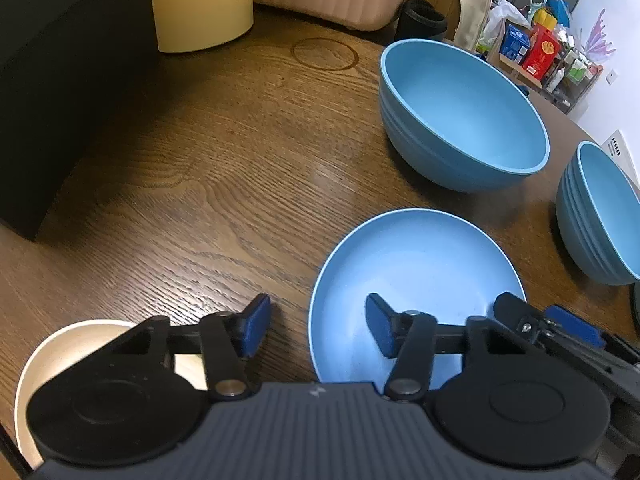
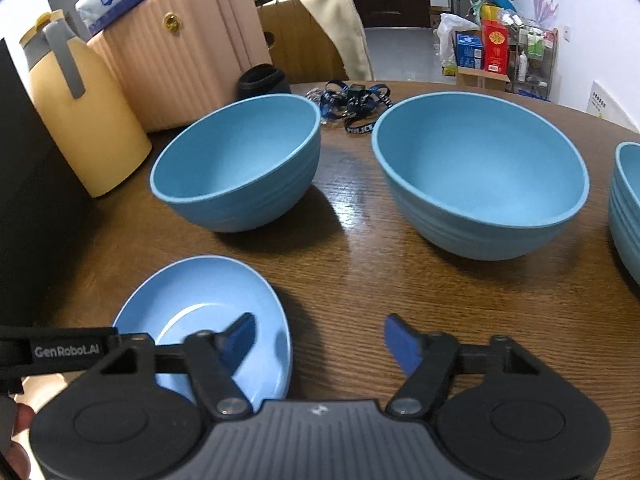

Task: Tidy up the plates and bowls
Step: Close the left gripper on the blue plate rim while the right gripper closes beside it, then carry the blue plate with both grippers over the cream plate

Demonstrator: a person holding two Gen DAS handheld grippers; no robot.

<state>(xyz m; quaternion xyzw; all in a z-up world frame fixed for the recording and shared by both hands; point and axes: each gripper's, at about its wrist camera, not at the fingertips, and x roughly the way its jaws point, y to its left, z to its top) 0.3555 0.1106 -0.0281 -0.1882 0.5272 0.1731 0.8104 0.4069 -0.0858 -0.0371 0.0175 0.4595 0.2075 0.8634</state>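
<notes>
A small blue plate [image 1: 416,272] lies on the wooden table [image 1: 224,184]; it also shows in the right wrist view [image 2: 208,292]. My left gripper [image 1: 318,326] is open and empty, its jaws straddling the plate's left rim from above. My right gripper [image 2: 320,342] is open and empty, its left finger over the plate's right part. A blue bowl [image 1: 460,112] stands behind the plate, also in the right wrist view [image 2: 240,164]. A larger blue bowl [image 2: 480,176] stands to its right. A third blue bowl [image 2: 626,208] is at the right edge. A cream plate [image 1: 80,336] lies at lower left.
A yellow jug [image 2: 84,112], a pink suitcase [image 2: 180,44] and a black box [image 1: 52,80] line the table's left and back. A black cup [image 2: 264,80] and blue lanyards [image 2: 352,104] lie behind the bowls. A chair with a beige coat [image 2: 320,28] stands beyond.
</notes>
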